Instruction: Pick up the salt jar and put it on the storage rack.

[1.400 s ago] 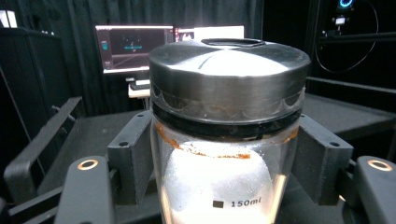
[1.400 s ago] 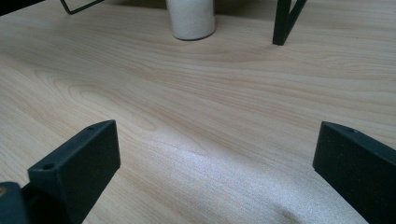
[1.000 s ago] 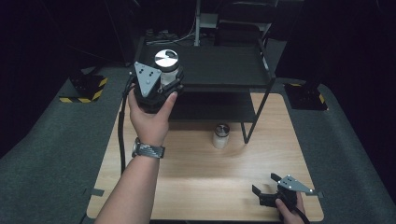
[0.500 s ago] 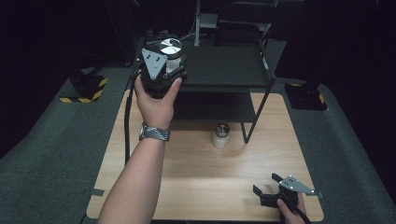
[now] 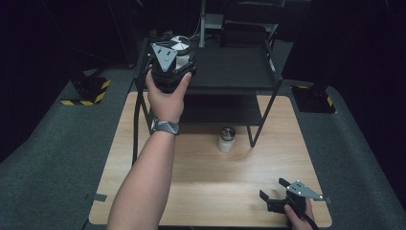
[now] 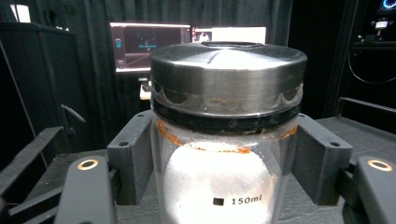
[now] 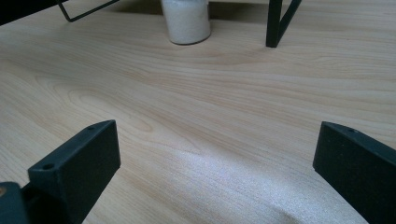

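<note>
**Jar held at the shelf's left end**

The left gripper clamps a metal-lidded jar of white powder; its base is cut off, so it is probably just above the black shelf. The right gripper, jaws wide apart, sits near the table edge; a second jar stands well clear

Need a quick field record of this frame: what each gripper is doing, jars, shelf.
left gripper: shut on held jar, at the left end of the shelf's top tier
held jar: glass, steel lid, white granules inside, marked 150ml, upright
right gripper: open, nothing between its jaws, low over the table's near right corner
second jar: white contents, dark lid, stands on the table in front of the shelf
shelf: black, two-tier, at the table's far side
table: light wood
</note>
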